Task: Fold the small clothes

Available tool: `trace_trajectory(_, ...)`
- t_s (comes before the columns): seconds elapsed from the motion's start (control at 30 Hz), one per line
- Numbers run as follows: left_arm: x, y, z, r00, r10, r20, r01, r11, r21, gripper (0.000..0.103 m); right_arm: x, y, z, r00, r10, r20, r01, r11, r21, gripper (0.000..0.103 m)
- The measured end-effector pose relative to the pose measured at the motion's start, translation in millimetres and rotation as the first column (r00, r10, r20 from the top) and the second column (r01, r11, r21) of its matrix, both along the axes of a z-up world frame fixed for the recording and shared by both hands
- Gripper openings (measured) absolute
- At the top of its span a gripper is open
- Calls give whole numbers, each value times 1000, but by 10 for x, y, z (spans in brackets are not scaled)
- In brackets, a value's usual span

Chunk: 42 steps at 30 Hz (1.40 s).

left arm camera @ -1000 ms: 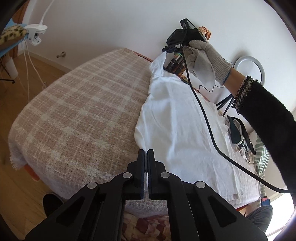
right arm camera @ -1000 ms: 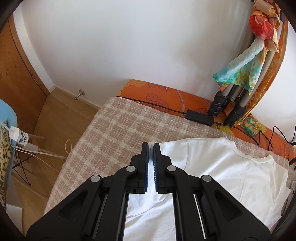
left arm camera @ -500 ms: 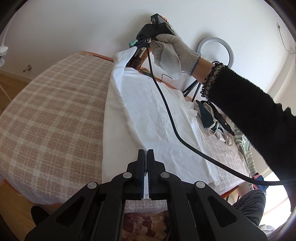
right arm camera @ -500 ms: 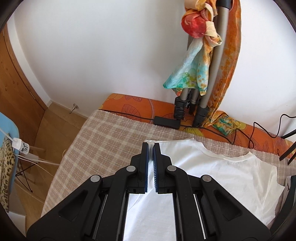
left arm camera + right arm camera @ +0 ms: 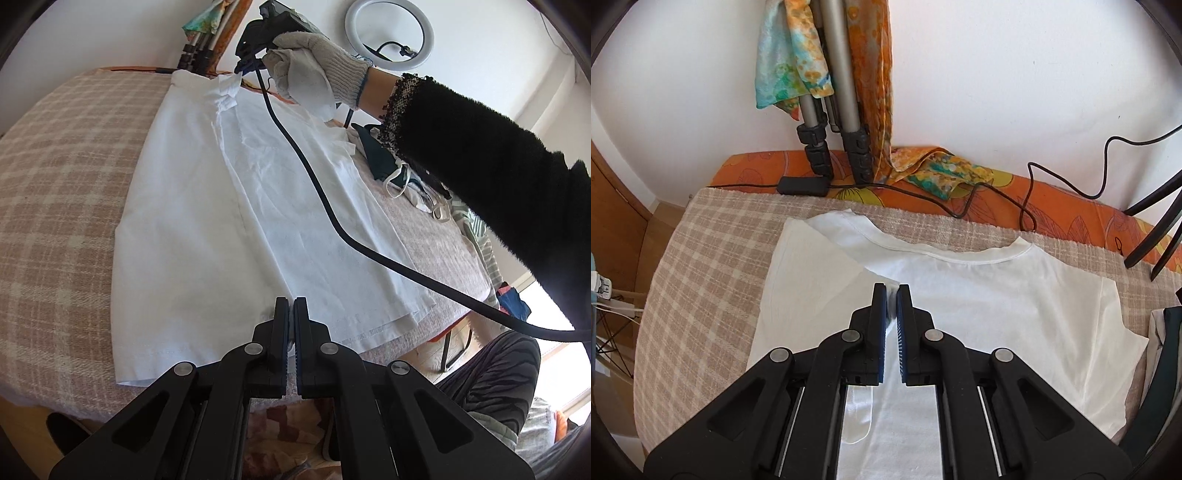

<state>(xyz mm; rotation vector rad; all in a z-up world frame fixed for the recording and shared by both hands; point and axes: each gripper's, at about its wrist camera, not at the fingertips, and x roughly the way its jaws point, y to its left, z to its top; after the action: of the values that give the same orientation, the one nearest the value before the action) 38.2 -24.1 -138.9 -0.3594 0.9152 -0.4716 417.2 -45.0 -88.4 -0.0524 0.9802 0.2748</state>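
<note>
Leaning against the white wall [image 5: 997,74] beyond the fingertips, a tripod [image 5: 842,110] draped in scarves [image 5: 790,62] stands over black cables [image 5: 960,206]. A plaid blanket [image 5: 62,177] covers the bed. The white T-shirt [image 5: 997,295] lies on it; the left gripper [image 5: 290,317] clenches its hem, and the right gripper [image 5: 892,302] clenches a folded-over sleeve.

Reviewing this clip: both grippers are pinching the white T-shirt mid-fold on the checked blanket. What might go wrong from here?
1. The right gripper pinches only a thin edge of the white T-shirt, so the fabric may slip out and the fold collapse.
2. The black cable trails across the shirt and could drag or wrinkle the folded layer.
3. The left gripper holds the hem near the checked blanket edge; uneven pulling could skew the fold.
</note>
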Motion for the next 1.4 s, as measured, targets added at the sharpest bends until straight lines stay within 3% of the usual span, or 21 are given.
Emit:
trace_trajectory(0.03, -4, -3, -19, 1000, -9, -6, 9, 1000, -14, 2, 21, -38, -29, 1000, -13, -12, 13, 1000, -1, 7)
trace_trajectory(0.07, -10, -12, -32, 1000, -20, -10, 19, 1000, -24, 5, 34, -73, -60, 999, -30, -21, 30, 1000, -7, 17)
trace_trajectory(0.1, -44, -33, -28, 999, -39, -14, 38, 999, -32, 13, 40, -114, -61, 999, -43, -23, 43, 999, -7, 33)
trace_trajectory(0.13, -44, -57, -24, 999, -52, -17, 51, 998, -32, 21, 28, -159, -45, 998, -54, -16, 54, 999, 2, 42)
trace_trajectory(0.17, -55, -79, -11, 998, -69, -10, 68, 997, -36, 23, 11, -206, -12, 998, -61, 0, 61, 998, 12, 53)
trace_trajectory(0.2, -76, -107, 17, 997, -82, 3, 82, 996, -35, 23, -12, -248, 29, 998, -65, 16, 65, 998, 19, 57)
trace_trajectory(0.47, -143, -185, 130, 996, -84, 43, 84, 996, 2, 24, -288, -637, 476, 994, -65, 85, 56, 993, 104, 58)
trace_trajectory(0.7, -194, -281, 264, 992, -68, 107, 59, 995, 84, 24, -778, -1073, 818, 988, -58, 145, 36, 988, 153, 58)
trace_trajectory(0.87, -218, -460, 350, 987, -76, 144, 62, 993, 97, 24, -1166, -1565, 979, 985, -62, 163, 33, 984, 174, 58)
trace_trajectory(1.17, -232, -1143, 409, 958, -215, 188, 188, 970, 152, 24, -1702, -2561, 1134, 980, -85, 181, 55, 985, 164, 58)
trace_trajectory(1.4, -249, -1769, 316, 925, -342, 163, 307, 929, 209, 24, -1903, -3204, 955, 979, -153, 132, 121, 967, 223, 58)
